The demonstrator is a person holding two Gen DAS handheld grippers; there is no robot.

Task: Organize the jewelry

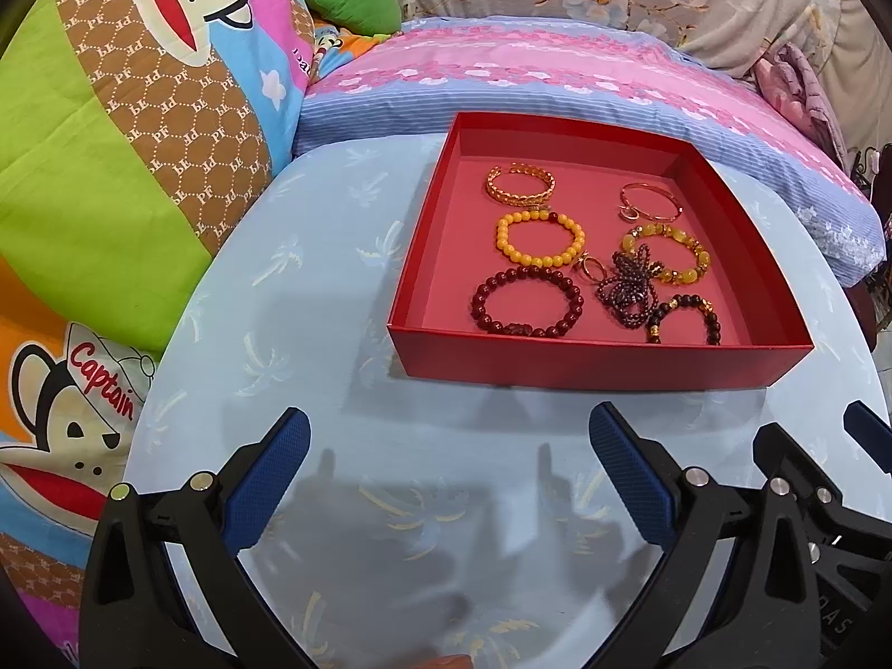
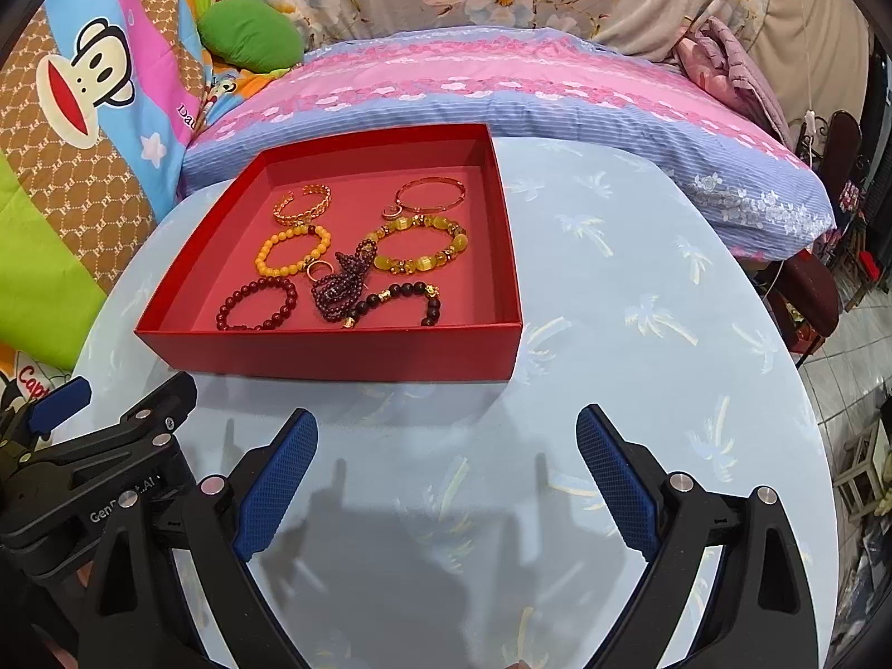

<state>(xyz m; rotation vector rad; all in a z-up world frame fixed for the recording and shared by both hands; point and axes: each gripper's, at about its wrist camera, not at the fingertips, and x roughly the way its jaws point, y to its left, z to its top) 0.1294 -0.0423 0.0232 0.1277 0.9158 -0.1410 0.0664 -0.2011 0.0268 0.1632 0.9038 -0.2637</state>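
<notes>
Fingers [image 1: 281,479] spread above pale-blue palm-print tabletop [image 1: 312,279] beside bed [image 1: 557,72].

Home bedroom: pillow [image 2: 502,95], cartoon quilt [image 1: 122,128].

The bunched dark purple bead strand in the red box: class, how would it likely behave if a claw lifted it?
The bead strand lies heaped, so probably floppy and dangling. It overlaps the ring, so it may drag that.

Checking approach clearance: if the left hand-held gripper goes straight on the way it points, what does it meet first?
Probably the near wall of the red box, toward its left part. The left hand-held gripper is open over bare tablecloth, nothing between. Height is unclear; if high enough, it would clear the wall and reach the dark red bead bracelet.
</notes>
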